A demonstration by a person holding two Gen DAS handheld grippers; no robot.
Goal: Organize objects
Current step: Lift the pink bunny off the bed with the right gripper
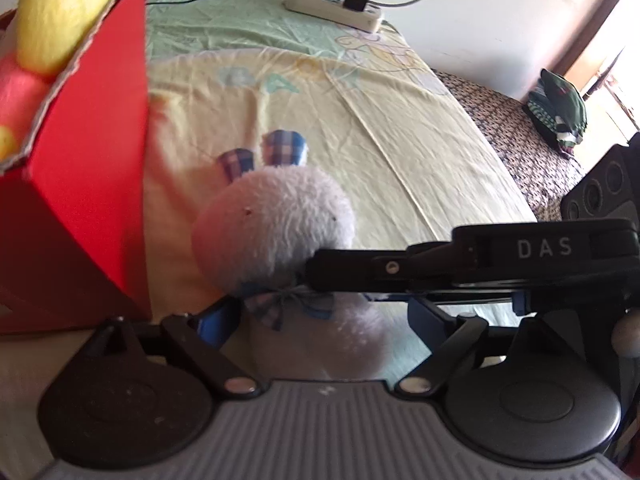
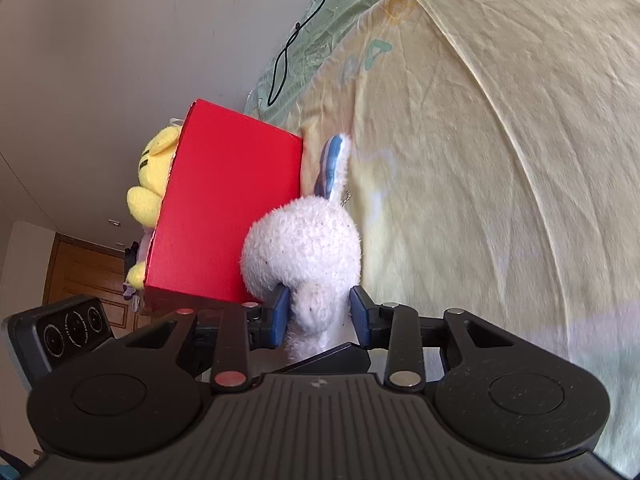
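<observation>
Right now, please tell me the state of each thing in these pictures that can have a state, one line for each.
White bunny plush: upright, beside the box, gripped at the neck.
Right gripper: shut on the bunny.
Left gripper: open, fingers either side of the bunny's body.
Red box: open on top, standing on the bed.
Yellow plush: inside the box, sticking out above the rim.
Power strip: charger plugged in.

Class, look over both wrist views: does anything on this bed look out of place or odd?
Yes: a power strip with a plugged-in charger lies on the bed sheet, an odd spot for live electrics. The white bunny is outside the red box, held at its neck by the right claw; a yellow plush already sits inside.
</observation>
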